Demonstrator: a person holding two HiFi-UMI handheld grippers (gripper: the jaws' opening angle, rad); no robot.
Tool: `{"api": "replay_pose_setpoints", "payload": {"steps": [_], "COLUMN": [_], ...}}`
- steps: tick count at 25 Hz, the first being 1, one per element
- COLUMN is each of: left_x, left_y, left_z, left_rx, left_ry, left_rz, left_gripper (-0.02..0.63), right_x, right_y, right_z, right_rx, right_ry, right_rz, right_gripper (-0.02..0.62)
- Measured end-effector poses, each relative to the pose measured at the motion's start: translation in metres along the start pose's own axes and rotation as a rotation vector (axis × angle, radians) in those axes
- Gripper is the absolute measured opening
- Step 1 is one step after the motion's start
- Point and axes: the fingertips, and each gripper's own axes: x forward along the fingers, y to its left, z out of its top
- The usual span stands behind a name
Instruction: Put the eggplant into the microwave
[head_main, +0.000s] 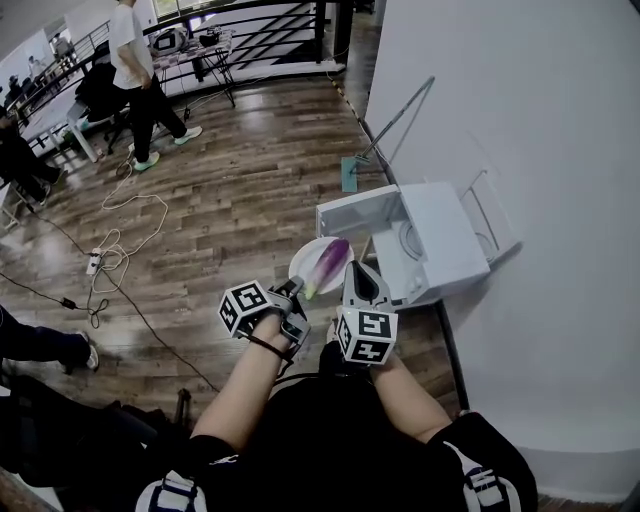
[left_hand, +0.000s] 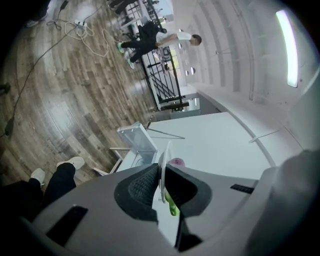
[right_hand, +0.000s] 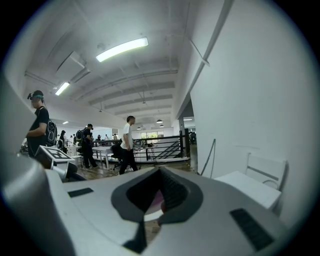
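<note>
1. We see the left gripper (head_main: 297, 288) with its jaws pinched on the rim of a white plate (head_main: 303, 262). In the left gripper view the rim (left_hand: 164, 165) runs as a thin edge between the two pads.
2. The eggplant (head_main: 331, 260) lies on that plate, held up above the wood floor (head_main: 230, 200). Its purple end points toward the microwave (head_main: 440, 235) and its green stem (left_hand: 172, 206) lies near the left gripper's jaws.
3. The right gripper (head_main: 352, 268) sits at the plate's right edge, just beside the eggplant. In the right gripper view its pads stand a little apart. Purple skin (right_hand: 157, 200) and a strip of white plate (right_hand: 150, 216) show in the gap. We cannot tell whether the pads press on either one.
4. The microwave stands on the floor against a white wall (head_main: 540, 150), just beyond the plate. Its door (head_main: 352, 212) is swung open toward the left, and the eggplant is still outside it.
5. Cables (head_main: 120, 240) trail over the floor at left, where a person (head_main: 135, 70) stands well apart.
</note>
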Motion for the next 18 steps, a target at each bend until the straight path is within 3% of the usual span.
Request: {"api": "replay_pose_setpoints", "payload": {"steps": [9,18], "left_x": [0.048,0.126], "left_y": [-0.022,-0.054], "left_z": [0.049,0.097], "left_rx": [0.011,0.017], "left_ry": [-0.025,-0.039], "left_rz": [0.005,-0.044], "left_gripper": [0.026,0.026], "right_x": [0.080,0.167], "right_y": [-0.017,-0.053], "right_z": [0.024,0.052], "right_rx": [0.020,0.011], "right_ry": [-0.022,-0.055], "right_rz": [0.025,0.042], "right_gripper": [0.008,0.008]}}
